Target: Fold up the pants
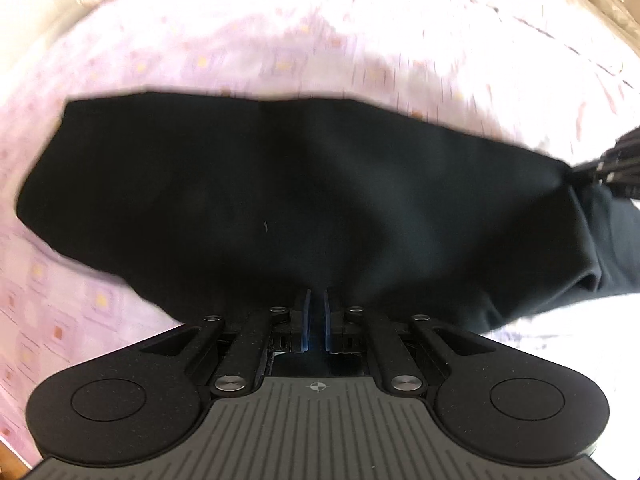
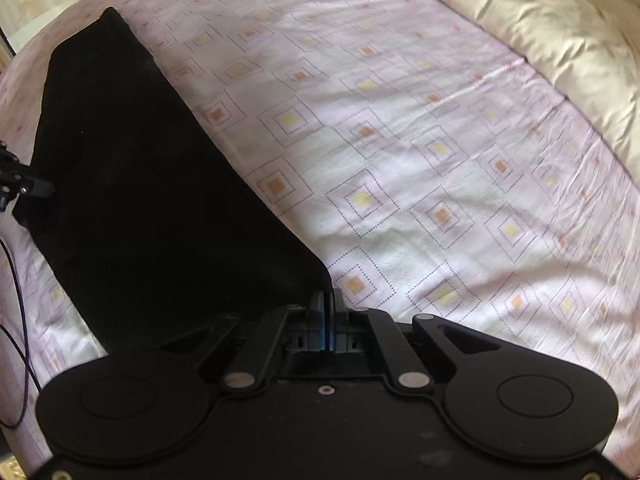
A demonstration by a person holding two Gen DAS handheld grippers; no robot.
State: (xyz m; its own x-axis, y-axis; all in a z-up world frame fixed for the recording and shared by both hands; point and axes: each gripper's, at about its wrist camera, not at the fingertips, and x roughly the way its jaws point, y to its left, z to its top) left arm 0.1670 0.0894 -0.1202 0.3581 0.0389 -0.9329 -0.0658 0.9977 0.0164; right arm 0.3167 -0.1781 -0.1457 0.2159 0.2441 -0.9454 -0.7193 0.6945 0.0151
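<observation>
Black pants (image 1: 280, 200) lie spread on a patterned bed sheet. In the left wrist view my left gripper (image 1: 318, 300) is shut, its blue pads pinching the near edge of the cloth. At the right edge of that view my right gripper (image 1: 580, 172) pinches a corner, and the fabric puckers toward it. In the right wrist view the pants (image 2: 140, 200) stretch away to the upper left. My right gripper (image 2: 328, 296) is shut on their near corner. The left gripper (image 2: 40, 188) grips the cloth's left edge, which looks slightly raised.
The pale pink sheet (image 2: 440, 160) with diamond squares covers the bed. A cream quilt (image 2: 540, 40) is bunched along the far right side. A thin dark cable (image 2: 20, 300) hangs at the left edge.
</observation>
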